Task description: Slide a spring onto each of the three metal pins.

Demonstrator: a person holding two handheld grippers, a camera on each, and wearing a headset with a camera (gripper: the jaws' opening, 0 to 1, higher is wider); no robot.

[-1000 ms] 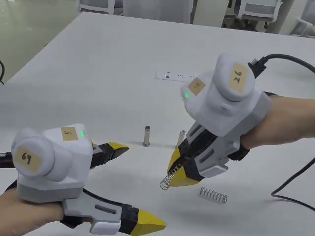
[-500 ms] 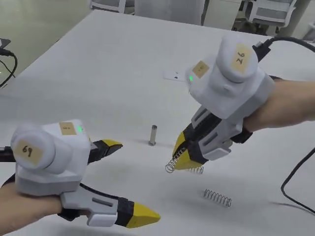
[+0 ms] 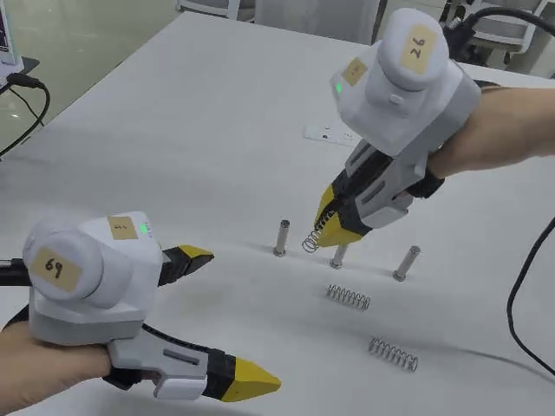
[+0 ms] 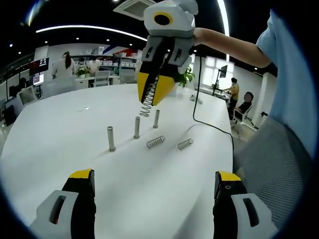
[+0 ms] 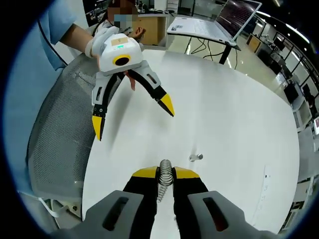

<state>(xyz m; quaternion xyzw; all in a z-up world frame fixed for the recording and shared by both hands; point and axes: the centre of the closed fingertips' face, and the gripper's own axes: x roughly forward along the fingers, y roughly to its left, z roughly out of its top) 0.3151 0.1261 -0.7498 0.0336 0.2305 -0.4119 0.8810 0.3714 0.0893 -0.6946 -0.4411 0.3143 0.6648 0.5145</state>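
- Right gripper view: the right gripper [image 5: 165, 173] has its yellow tips pressed together on the upper coils of a spring [image 5: 164, 168]. The rest of the coil runs back between the jaws.
- Head view: the free end of the held spring hangs at about 8 o'clock of the tips. It sits near pin-top height, between the left pin [image 3: 282, 237] and the middle pin [image 3: 338, 256].
- All three pins are bare and upright. The right pin [image 3: 406, 263] stands at 3 o'clock of the middle one.
- Two loose springs [image 3: 348, 297] lie on the table [image 3: 173, 130] at about 5 o'clock of the pins.
- The left gripper [image 3: 230, 316] hovers at 8 o'clock of the pins with its jaws spread wide, holding nothing.
- To do this step well, I judge the spring's axis should be turned upright so its open end centres over one pin top.
- It should then go straight down, since a tilted coil is likely to catch on the pin head. The pinch should let go only once several coils are over the pin.
- Compared with a second ago, the held spring has come up from low near the tabletop to pin-top level, closer to the pins.
- The headset has shifted too, so all three pins and both loose springs now show.
- The left gripper remains spread.
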